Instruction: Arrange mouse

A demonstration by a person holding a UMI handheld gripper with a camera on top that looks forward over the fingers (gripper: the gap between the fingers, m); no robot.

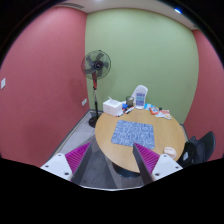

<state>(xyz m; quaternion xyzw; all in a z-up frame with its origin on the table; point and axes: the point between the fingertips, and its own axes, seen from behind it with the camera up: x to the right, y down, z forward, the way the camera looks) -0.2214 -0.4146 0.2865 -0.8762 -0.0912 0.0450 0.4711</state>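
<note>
Right now the jaws (112, 160) stand wide open and hold nothing, well short of the mouse (170, 151) near the bench (150, 135) edge — a clumsy approach could knock it off — beside the patterned mat (131, 131).

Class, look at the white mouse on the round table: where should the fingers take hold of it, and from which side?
Probably across the mouse's two long flanks, coming down from above: it lies flat and low on the table, right of the open gripper. Its heading is too small to tell.
</note>
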